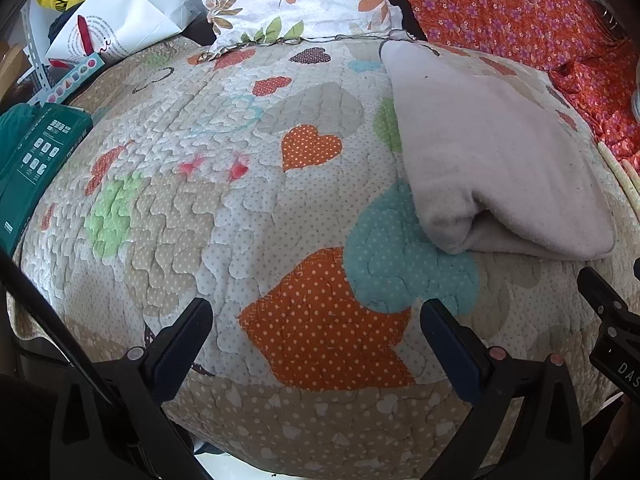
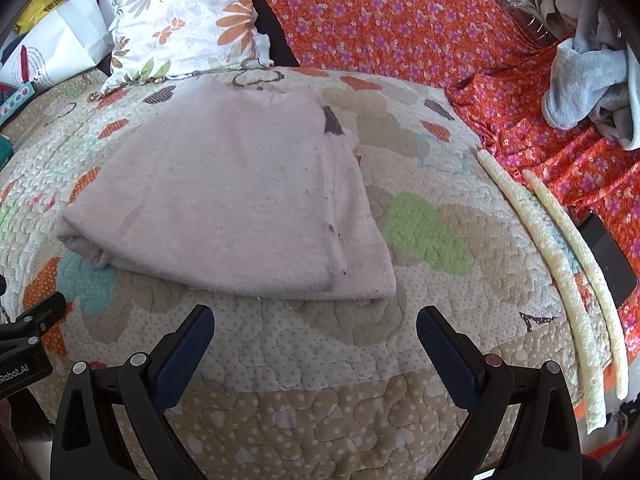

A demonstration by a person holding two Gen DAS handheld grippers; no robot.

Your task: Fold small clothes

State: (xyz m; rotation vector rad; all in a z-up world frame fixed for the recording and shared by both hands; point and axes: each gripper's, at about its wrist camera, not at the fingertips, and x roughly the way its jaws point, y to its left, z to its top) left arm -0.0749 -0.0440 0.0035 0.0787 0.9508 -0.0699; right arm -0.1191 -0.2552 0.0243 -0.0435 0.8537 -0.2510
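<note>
left gripper [image 1: 316, 316] wide open, empty | right gripper [image 2: 316, 320] wide open, empty | folded pink cloth [image 2: 236, 196] inner layers hidden

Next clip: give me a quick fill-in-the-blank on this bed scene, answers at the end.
1. The pale pink cloth lies ____ on the quilt.
2. Both the left hand-held gripper and the right hand-held gripper are ____.
3. Two foam strips lie beside the ____ flowered sheet.
4. The grey clothes sit in a ____.

Answers: folded; open; orange; heap
</note>
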